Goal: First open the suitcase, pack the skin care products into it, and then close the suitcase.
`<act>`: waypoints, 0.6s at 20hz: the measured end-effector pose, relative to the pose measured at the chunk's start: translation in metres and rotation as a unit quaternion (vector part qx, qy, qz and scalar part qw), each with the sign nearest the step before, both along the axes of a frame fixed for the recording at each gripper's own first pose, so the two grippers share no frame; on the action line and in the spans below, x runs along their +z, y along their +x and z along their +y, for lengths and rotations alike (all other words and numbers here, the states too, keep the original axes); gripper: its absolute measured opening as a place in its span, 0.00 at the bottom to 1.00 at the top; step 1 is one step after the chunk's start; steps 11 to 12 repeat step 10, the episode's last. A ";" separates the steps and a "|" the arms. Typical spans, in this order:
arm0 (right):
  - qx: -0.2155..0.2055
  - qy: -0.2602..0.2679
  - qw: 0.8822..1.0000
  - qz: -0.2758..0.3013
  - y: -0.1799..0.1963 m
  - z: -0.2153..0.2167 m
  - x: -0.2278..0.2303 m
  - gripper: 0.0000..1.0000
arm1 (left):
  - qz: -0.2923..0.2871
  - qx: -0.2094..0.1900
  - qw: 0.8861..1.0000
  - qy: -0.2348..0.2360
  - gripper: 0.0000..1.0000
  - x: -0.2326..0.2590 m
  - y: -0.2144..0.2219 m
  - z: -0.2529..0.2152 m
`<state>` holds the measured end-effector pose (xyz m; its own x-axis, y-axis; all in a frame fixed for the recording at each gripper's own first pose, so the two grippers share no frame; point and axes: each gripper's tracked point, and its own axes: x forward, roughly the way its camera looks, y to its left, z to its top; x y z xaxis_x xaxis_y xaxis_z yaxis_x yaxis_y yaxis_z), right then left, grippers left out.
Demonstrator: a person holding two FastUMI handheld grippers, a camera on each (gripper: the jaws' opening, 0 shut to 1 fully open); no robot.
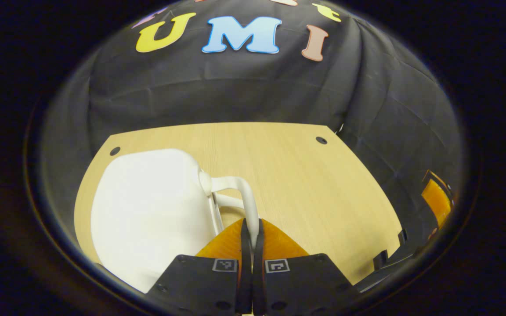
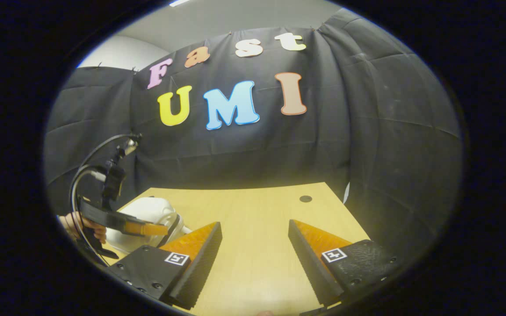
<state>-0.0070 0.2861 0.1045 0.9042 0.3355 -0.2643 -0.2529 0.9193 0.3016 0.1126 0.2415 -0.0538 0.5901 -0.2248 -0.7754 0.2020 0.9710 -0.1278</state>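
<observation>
The suitcase [image 1: 147,215] is a small white hard shell lying closed at about eight o'clock on the wooden surface [image 1: 314,188]. I judge it light, stiff and rather slippery, so its curved white handle [image 1: 244,193] is the place to hold. Your left gripper [image 1: 251,228] is pressed together, pinching that handle. Your right gripper [image 2: 255,245] hovers low over the bare surface at about four o'clock, its fingers spread wide and carrying nothing.

No readable text, brand or number appears on any object. Square coded markers [image 2: 177,258] sit on the claw fingers; they carry no legible characters.
</observation>
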 end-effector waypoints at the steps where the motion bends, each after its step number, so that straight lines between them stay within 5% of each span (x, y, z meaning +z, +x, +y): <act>1: -0.004 -0.001 1.000 0.001 0.003 0.000 -0.001 0.93 | 0.006 -0.002 1.000 0.003 0.09 -0.007 -0.003 -0.003; 6: -0.003 -0.003 1.000 0.014 0.005 0.007 0.000 0.93 | -0.005 -0.021 1.000 0.014 0.16 -0.016 -0.003 -0.017; 9: -0.004 -0.008 1.000 0.009 0.006 0.012 0.006 0.93 | -0.041 -0.004 0.999 0.001 0.39 -0.002 0.001 -0.017; 12: -0.004 -0.011 1.000 0.005 0.006 0.013 0.007 0.89 | -0.062 0.002 0.998 -0.003 0.43 0.012 0.004 -0.015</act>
